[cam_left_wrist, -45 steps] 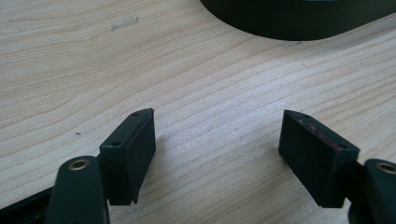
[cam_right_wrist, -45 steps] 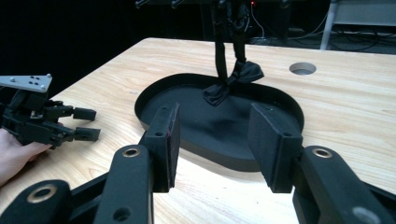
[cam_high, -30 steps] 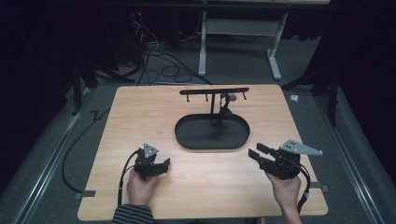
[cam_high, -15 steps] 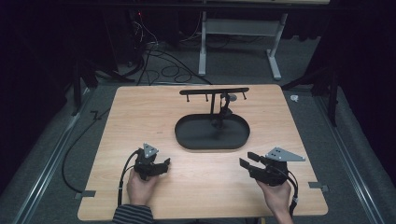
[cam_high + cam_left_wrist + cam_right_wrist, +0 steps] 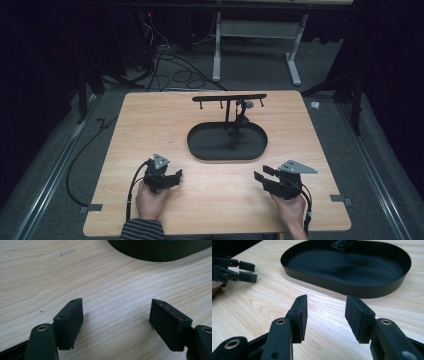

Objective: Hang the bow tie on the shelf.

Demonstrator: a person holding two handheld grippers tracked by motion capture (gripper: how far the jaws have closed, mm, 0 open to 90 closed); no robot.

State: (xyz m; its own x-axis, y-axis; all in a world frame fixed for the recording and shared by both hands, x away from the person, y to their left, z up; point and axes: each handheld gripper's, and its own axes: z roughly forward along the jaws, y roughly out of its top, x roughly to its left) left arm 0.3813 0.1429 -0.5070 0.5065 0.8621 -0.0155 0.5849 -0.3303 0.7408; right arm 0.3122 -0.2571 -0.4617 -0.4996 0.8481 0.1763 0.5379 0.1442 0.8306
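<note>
Overhead and close tongs views share the tray (image 5: 200, 150).

1. A light wooden table (image 5: 150, 115) with visible grain carries everything; it stands on grey carpet among dark cables.
2. A black oval tray (image 5: 200, 145) with a low upright wall lies directly on the table, a little past its middle.
3. A thin post rises from the tray's far part and bears a black crossbar (image 5: 210, 98) with small pegs hanging under it.
4. Two grey tape strips sit at the table's near corners, one on the left (image 5: 94, 207) and one on the right (image 5: 338, 199).
</note>
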